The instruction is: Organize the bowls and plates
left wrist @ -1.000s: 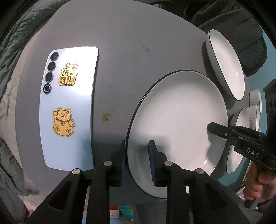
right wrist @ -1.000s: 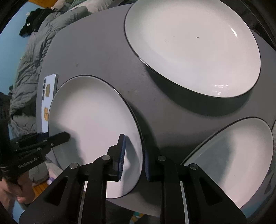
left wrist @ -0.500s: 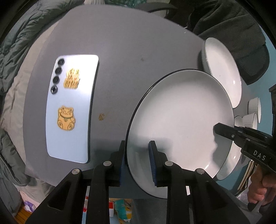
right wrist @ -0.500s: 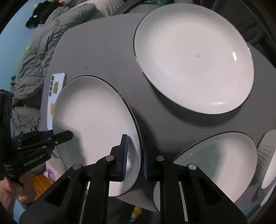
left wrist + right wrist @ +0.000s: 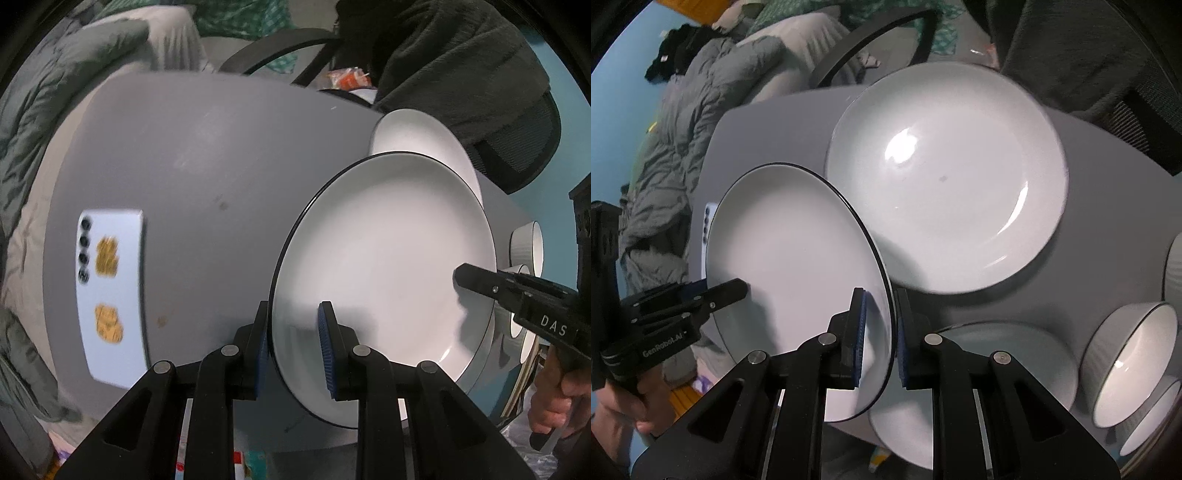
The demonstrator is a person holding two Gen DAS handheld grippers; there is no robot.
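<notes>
While both grippers clamp opposite rims of one plate (image 5: 384, 266), held tilted above the table (image 5: 207, 155), nothing looks stacked. Left gripper (image 5: 293, 347) and right gripper (image 5: 878, 338) carry it; ahead of the right lie two plates (image 5: 945, 177) and, rightward, bowls (image 5: 1126, 362) unsorted.

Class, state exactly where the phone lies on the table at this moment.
In the left wrist view, the phone lies camera-side up near the left edge of the grey table, well left of the held plate; from the right wrist, that plate mostly hides it.
</notes>
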